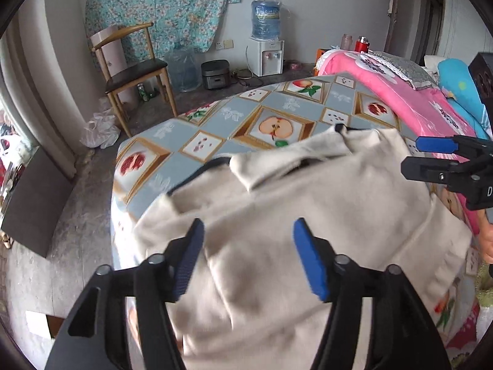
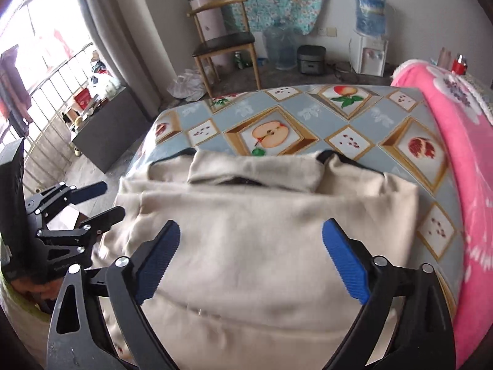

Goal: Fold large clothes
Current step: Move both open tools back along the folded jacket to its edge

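Observation:
A large cream garment (image 1: 308, 191) (image 2: 262, 215) lies folded on a table covered with a fruit-patterned cloth (image 1: 234, 114) (image 2: 308, 117). A folded flap and a dark trim show at its far edge. My left gripper (image 1: 249, 226) hangs over the garment's near half, open, with nothing between its blue pads. It also shows at the left of the right wrist view as the left gripper (image 2: 112, 200), beside the garment's left edge. My right gripper (image 2: 251, 226) is open wide above the cloth and holds nothing. In the left wrist view the right gripper (image 1: 411, 155) sits off the garment's right side.
A pink blanket (image 1: 400, 92) (image 2: 462, 154) is piled along the table's right side. Beyond the table stand a wooden chair (image 1: 132, 71) (image 2: 222, 37), a rice cooker (image 1: 215, 74) and a water dispenser (image 1: 268, 55). A grey cabinet (image 2: 107, 129) stands at the left by the window.

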{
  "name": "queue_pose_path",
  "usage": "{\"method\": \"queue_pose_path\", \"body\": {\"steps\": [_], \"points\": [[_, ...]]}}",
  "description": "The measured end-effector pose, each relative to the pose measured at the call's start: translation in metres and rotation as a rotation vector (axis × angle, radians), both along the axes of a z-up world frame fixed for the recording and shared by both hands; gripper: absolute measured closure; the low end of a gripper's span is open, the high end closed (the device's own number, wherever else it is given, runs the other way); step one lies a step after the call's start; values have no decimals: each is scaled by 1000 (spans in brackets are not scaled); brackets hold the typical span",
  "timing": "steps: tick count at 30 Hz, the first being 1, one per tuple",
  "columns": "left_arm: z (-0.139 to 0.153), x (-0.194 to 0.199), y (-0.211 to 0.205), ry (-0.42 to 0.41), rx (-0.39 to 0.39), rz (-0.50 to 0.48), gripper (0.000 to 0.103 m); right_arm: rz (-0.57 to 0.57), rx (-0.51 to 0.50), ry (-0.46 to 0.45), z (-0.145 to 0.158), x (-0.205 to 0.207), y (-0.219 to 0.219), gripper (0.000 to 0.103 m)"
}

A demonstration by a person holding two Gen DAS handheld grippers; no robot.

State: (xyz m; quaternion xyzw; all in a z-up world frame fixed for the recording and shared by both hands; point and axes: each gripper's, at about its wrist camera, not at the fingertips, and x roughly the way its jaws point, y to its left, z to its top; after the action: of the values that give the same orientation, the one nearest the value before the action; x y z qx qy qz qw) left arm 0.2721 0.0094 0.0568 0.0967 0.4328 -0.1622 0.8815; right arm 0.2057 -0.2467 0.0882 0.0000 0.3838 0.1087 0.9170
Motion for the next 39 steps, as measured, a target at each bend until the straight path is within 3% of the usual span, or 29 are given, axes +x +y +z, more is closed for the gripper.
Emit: {"method": "queue_pose_path", "body": {"steps": [4,11,15,20,29,39], "points": [[2,-47,16,29,-54,54,25,-15,6,0,-14,-48,3,7],[-21,-111,29,55,-32,148,21,-61,54,38,-53,-109,5,7],[-39,-132,35,98,-28,183,21,-101,13,50,-69,-136,-5,7],[-47,-148,41,82,14,237,21,-152,14,44,-77,-161,-23,7],[-60,-146,55,111,0,315,20,-128,29,57,-79,-155,-4,7],[-73,-133,57,161,16,340,20,-99,-96,82,-85,-139,29,7]]}}
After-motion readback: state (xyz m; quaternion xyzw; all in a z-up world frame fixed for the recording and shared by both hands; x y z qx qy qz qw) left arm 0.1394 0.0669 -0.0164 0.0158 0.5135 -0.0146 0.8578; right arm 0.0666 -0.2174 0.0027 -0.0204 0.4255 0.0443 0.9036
